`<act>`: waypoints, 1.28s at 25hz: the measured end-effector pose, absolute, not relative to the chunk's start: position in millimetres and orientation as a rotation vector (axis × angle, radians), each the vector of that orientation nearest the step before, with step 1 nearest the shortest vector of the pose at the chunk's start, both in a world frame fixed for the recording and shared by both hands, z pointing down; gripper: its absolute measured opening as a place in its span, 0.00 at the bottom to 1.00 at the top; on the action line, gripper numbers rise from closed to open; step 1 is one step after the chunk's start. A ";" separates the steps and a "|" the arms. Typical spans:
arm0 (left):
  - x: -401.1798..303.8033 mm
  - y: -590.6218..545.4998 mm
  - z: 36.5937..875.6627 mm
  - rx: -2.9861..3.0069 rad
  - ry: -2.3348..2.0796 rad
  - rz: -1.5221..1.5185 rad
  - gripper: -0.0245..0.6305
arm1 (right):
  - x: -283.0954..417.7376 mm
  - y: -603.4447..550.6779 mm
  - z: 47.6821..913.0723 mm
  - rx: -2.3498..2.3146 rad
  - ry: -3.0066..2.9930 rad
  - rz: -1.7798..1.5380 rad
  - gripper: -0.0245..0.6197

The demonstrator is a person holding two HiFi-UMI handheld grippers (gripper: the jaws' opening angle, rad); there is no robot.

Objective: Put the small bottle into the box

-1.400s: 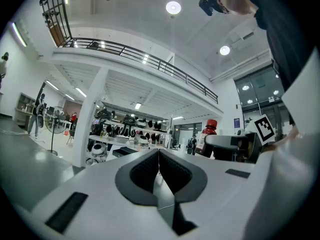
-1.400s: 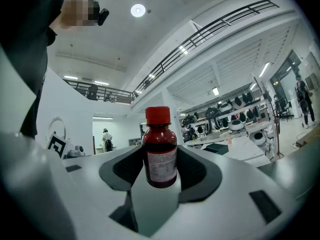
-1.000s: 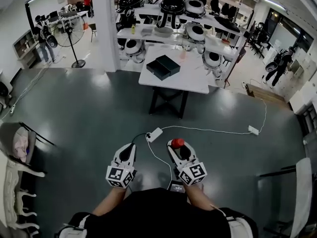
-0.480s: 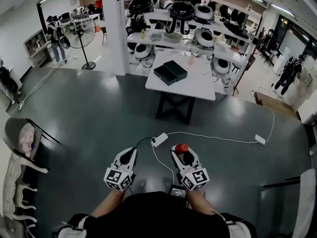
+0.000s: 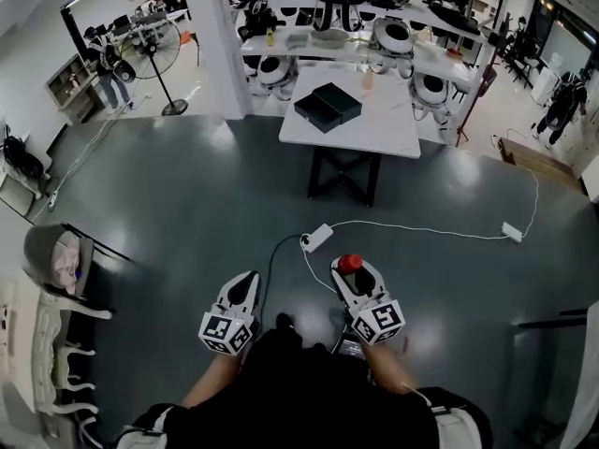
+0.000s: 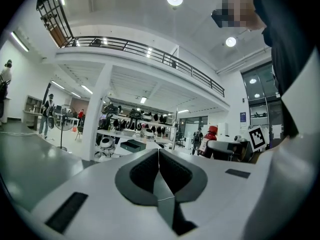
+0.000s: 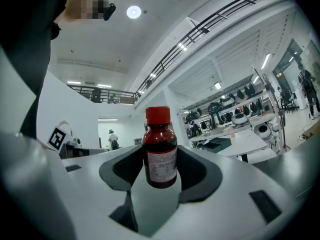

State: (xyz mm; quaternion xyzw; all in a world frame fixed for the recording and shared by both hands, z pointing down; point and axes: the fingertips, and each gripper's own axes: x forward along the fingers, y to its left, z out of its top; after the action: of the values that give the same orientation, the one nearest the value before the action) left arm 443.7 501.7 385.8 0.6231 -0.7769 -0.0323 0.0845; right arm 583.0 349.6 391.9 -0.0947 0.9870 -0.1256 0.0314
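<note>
My right gripper is shut on a small dark-red bottle with a red cap and a white label; the bottle stands upright between the jaws. My left gripper is shut with nothing in it, its jaws pressed together. The black box lies open on a white table far ahead across the floor. In the left gripper view the bottle shows at the right, and the box is small in the distance.
A white power strip and its cable lie on the dark floor between me and the table. Shelves with round white machines stand behind the table. A standing fan and a chair are on the left.
The view has advanced toward the table, which now sits lower and larger in the head view. Both grippers keep their hold and relative pose.
</note>
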 end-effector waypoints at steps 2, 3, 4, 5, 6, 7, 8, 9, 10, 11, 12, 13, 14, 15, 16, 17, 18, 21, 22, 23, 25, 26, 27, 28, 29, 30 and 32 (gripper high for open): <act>435.9 497.4 389.7 1.855 -2.316 -0.094 0.06 | 580.2 344.9 401.2 -0.309 3.047 -0.414 0.39; 431.6 494.6 391.9 1.854 -2.316 -0.096 0.06 | 578.7 342.0 405.5 -0.319 3.050 -0.427 0.39; 426.5 491.1 394.0 1.854 -2.316 -0.100 0.06 | 576.3 338.2 409.2 -0.330 3.055 -0.436 0.39; 420.3 487.2 395.6 1.854 -2.319 -0.105 0.06 | 572.6 333.2 411.6 -0.339 3.060 -0.439 0.39; 412.7 483.1 396.2 1.853 -2.322 -0.110 0.06 | 567.3 327.5 412.2 -0.347 3.064 -0.435 0.39; 403.8 479.2 395.6 1.852 -2.325 -0.114 0.06 | 560.9 321.5 410.4 -0.355 3.068 -0.425 0.39; 394.3 475.6 394.3 1.850 -2.328 -0.121 0.06 | 553.7 315.4 406.5 -0.362 3.071 -0.412 0.39; 384.1 471.7 392.5 1.846 -2.330 -0.130 0.06 | 545.9 308.6 401.0 -0.367 3.073 -0.397 0.39; 373.2 467.1 390.6 1.841 -2.335 -0.142 0.06 | 536.9 300.9 394.8 -0.371 3.076 -0.378 0.39; 361.4 461.9 388.8 1.836 -2.344 -0.153 0.06 | 526.5 292.4 388.6 -0.372 3.079 -0.357 0.39; 348.6 456.1 387.3 1.831 -2.356 -0.162 0.06 | 514.8 283.7 383.0 -0.369 3.082 -0.337 0.39; 335.1 450.2 386.4 1.826 -2.367 -0.169 0.06 | 502.2 275.5 378.4 -0.365 3.084 -0.319 0.39; 321.0 444.5 385.7 1.821 -2.377 -0.177 0.06 | 489.2 267.9 374.6 -0.361 3.085 -0.304 0.39; 306.6 439.1 384.6 1.817 -2.384 -0.187 0.06 | 476.0 260.6 371.2 -0.360 3.083 -0.294 0.39; 292.5 433.7 382.8 1.817 -2.390 -0.196 0.06 | 462.7 253.1 367.8 -0.363 3.079 -0.289 0.39; 279.2 428.8 380.4 1.818 -2.395 -0.203 0.06 | 449.4 245.6 364.7 -0.368 3.074 -0.291 0.39; 266.7 424.9 378.2 1.818 -2.400 -0.207 0.06 | 436.3 238.8 362.1 -0.373 3.070 -0.298 0.39; 228.4 415.9 374.0 1.819 -2.404 -0.212 0.06 | 394.8 221.6 355.4 -0.380 3.054 -0.330 0.39; 216.4 413.5 373.4 1.820 -2.403 -0.213 0.06 | 380.9 217.2 353.3 -0.377 3.046 -0.345 0.39; 205.6 412.1 373.6 1.819 -2.403 -0.213 0.06 | 368.0 213.6 351.5 -0.374 3.040 -0.357 0.39; 183.7 410.5 374.3 1.816 -2.415 -0.210 0.06 | 343.4 208.4 347.9 -0.366 3.032 -0.355 0.39; 171.0 409.8 374.4 1.810 -2.423 -0.211 0.06 | 330.7 206.3 345.3 -0.360 3.027 -0.350 0.39; 158.2 409.5 374.6 1.799 -2.432 -0.217 0.06 | 318.8 204.8 342.8 -0.352 3.026 -0.345 0.39; 146.8 409.8 375.7 1.782 -2.437 -0.229 0.06 | 308.7 204.0 341.1 -0.341 3.031 -0.340 0.39; 137.4 410.5 378.4 1.763 -2.438 -0.243 0.06 | 300.7 203.5 340.9 -0.330 3.041 -0.331 0.39; 129.1 410.9 382.7 1.743 -2.437 -0.255 0.06 | 293.9 202.5 341.8 -0.320 3.054 -0.321 0.39; 111.4 408.3 394.3 1.705 -2.429 -0.271 0.06 | 279.7 196.9 345.4 -0.312 3.071 -0.310 0.39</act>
State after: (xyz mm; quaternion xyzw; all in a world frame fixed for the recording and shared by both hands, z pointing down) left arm 111.4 408.3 394.3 0.5702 -0.8125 -0.0905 0.0807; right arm 279.7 196.9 345.4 -0.1004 0.9897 -0.0999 0.0199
